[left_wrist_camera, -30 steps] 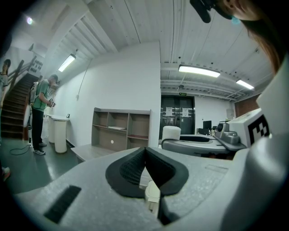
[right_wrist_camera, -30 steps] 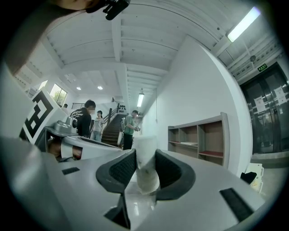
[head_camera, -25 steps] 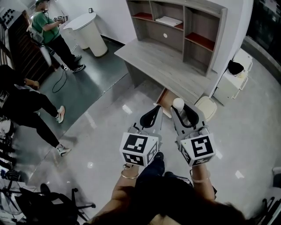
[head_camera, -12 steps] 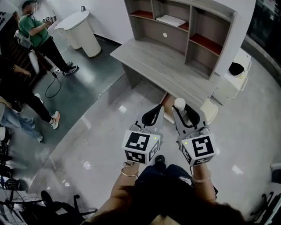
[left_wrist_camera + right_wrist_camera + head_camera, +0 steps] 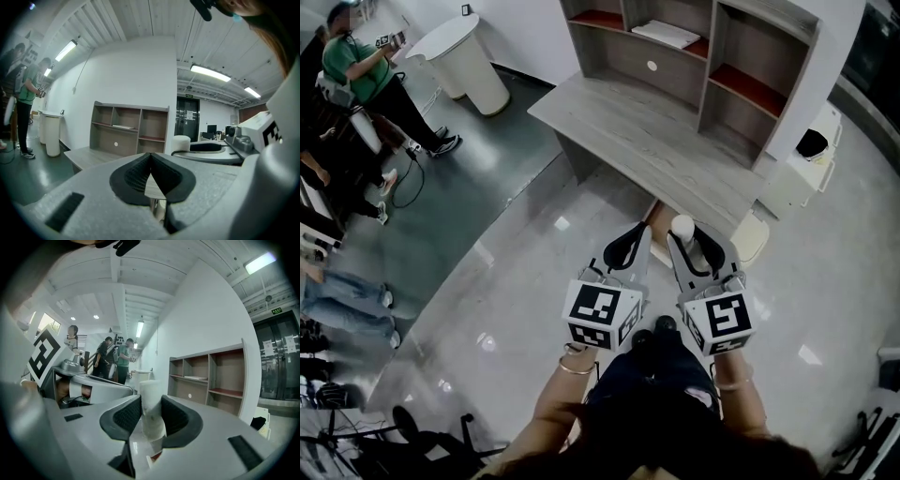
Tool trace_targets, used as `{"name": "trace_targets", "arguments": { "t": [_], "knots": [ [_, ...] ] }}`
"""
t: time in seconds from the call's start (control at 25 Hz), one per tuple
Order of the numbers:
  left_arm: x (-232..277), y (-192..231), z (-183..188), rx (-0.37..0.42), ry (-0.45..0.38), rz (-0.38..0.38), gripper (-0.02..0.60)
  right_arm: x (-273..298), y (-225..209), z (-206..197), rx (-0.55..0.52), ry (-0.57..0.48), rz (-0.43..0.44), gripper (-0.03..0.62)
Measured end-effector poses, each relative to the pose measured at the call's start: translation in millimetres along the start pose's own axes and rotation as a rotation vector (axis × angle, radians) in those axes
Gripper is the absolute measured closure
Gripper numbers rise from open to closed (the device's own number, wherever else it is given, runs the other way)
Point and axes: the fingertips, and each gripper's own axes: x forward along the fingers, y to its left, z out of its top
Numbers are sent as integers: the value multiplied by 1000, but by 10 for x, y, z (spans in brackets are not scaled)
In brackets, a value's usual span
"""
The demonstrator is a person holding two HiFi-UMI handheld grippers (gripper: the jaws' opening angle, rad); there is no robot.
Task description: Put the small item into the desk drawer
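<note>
Firmly, small white cylinder (image 5: 150, 405) pinched upright between right claw (image 5: 685, 234) jaws.

The pale grey moulded left tongs (image 5: 627, 247) and matching right tongs (image 5: 686, 236) have black ribbed pads (image 5: 136, 174) (diamond-shaped hollows, seen from their own cameras). Each carries a white cube (image 5: 602, 316) printed with black square markers. The person wears thin wrist bangles (image 5: 576, 372), dark blue trousers (image 5: 652, 384) and black shoes (image 5: 642, 337).
</note>
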Motion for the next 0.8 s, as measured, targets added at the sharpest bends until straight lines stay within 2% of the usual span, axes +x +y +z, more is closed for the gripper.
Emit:
{"name": "trace_targets", "arguments": {
  "t": [0.32,0.8],
  "knots": [
    [284,195,-285,-13,22,45,566,357,-70,-355,0,50,62,474],
    [606,457,-551,-36,5,101,566,729,-218,-836,-31,120,123,474]
  ]
}}
